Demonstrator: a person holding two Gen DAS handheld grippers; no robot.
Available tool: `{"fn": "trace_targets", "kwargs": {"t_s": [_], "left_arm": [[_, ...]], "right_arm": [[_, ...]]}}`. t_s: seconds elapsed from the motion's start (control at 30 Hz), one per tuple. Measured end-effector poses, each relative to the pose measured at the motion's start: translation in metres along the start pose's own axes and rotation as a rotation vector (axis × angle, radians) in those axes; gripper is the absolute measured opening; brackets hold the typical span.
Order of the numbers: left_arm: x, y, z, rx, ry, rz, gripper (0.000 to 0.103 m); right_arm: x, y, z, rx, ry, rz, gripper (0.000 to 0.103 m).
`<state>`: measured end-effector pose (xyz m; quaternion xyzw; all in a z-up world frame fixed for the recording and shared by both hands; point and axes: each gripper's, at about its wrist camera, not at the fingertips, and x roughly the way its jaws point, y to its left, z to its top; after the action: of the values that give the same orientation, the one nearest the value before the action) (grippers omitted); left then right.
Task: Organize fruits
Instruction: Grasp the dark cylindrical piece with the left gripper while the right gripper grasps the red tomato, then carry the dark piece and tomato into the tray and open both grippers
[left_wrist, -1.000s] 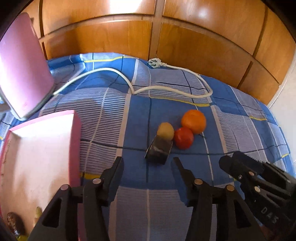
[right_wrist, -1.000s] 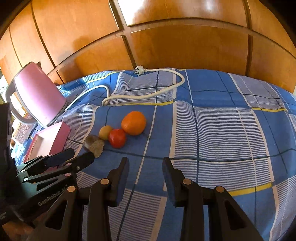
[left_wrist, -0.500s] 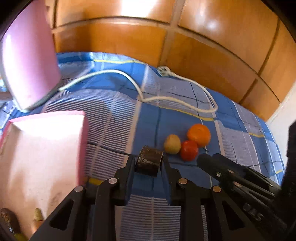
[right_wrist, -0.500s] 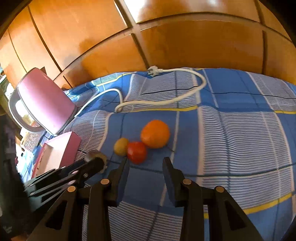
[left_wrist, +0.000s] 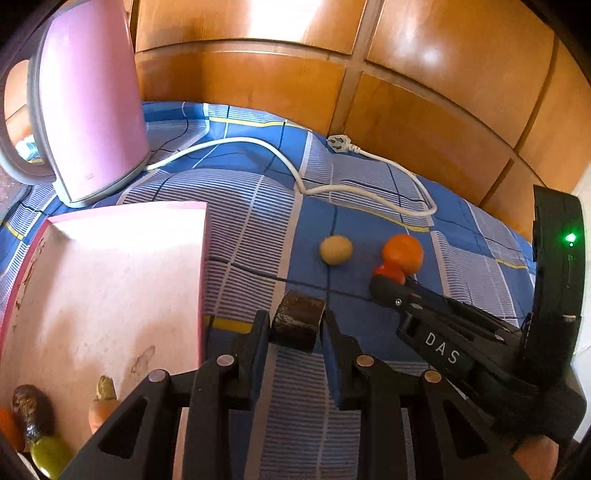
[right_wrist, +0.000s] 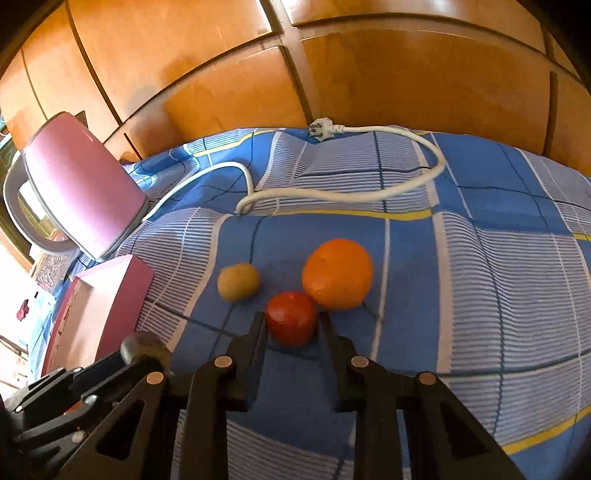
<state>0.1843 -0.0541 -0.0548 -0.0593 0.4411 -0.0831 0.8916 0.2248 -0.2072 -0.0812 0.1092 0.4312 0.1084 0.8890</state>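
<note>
L tool (left_wrist: 297, 325) pinches a dark brown fruit (left_wrist: 298, 320), held above the bed (left_wrist: 369, 192) just right of the pink box (left_wrist: 110, 280). R tool (right_wrist: 291, 326) has its fingers spread w/ the red tomato (right_wrist: 291, 322) between them, on the bed; can't tell if touching. Orange (right_wrist: 337, 272) touches the tomato; yellow fruit (right_wrist: 238, 281) sits nearby to the left.

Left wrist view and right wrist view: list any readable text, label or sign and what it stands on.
"DAS": white letters on the right tool's black body, seen in the left wrist view.
Small mark low on the pink kettle: too small to read.
Right wrist view: no readable text.
</note>
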Motion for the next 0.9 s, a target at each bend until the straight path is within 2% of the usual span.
{"fn": "trace_targets", "kwargs": {"t_s": [0.47, 0.9], "left_arm": [[-0.040, -0.007, -0.032, 0.014, -0.043, -0.029, 0.028], [-0.084, 0.001, -0.063, 0.019, -0.101, 0.003, 0.028]], "right_arm": [[-0.049, -0.011, -0.051, 0.019, 0.028, -0.052, 0.026], [-0.080, 0.009, -0.092, -0.018, 0.041, -0.036, 0.026]]}}
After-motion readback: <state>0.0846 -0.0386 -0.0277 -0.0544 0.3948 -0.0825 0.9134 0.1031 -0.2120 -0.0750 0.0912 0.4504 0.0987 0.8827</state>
